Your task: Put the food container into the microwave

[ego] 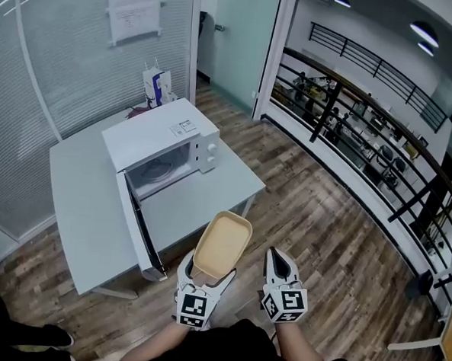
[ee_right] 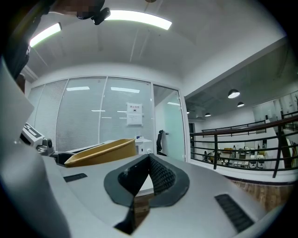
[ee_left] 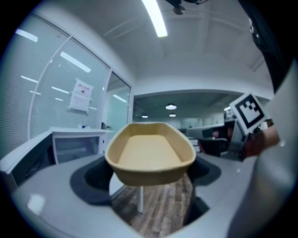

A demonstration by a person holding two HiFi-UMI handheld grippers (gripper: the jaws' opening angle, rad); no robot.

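Wood-plank flooring runs under you, with frosted glass walls at the left and a black railing along the right. The food container, a shallow tan tray that looks empty, is up in the air over the floor, just off the near edge of the table and well short of the oven opening. Your left tool is clamped on the container's near end; its own view shows the tray sitting level between the jaws and reaching away from you. Your right tool hangs just beside it with the jaws pressed together on nothing, taking no part in the carry. Ahead, the white microwave sits on the table with its door swung fully open toward you, and the round glass plate inside looks bare. So the pickup and the door are done, by the look of it. What remains is the main part: carry the container past the door edge, into the cavity, set it on the plate and let go. I judge you at roughly the midpoint.
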